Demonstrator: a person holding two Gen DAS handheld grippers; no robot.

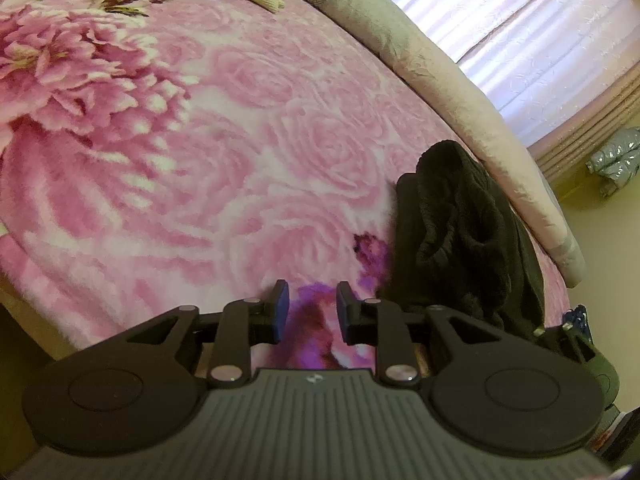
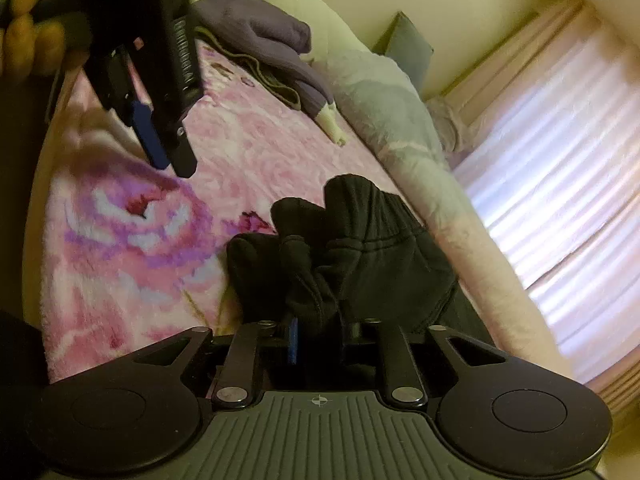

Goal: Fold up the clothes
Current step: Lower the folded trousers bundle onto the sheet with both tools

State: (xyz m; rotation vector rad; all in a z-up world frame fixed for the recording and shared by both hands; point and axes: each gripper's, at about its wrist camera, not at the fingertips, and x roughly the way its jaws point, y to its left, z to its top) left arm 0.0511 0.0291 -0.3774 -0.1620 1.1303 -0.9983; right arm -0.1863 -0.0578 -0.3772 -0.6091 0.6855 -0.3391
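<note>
A black garment [image 2: 360,248] is bunched up in my right gripper [image 2: 320,328], which is shut on its fabric above the pink floral blanket [image 2: 132,240]. In the left wrist view the same black garment [image 1: 468,232] hangs bunched at the right. My left gripper [image 1: 312,308] is open and empty, just above the blanket [image 1: 200,140], left of the garment. The left gripper also shows in the right wrist view [image 2: 168,156], held by a hand at upper left.
A pile of clothes, purple and olive [image 2: 272,40], lies at the far end of the bed. A rolled pale quilt [image 1: 440,92] runs along the bed's right edge. A curtained window [image 2: 560,160] is at the right. A silver bag [image 1: 616,160] lies on the floor.
</note>
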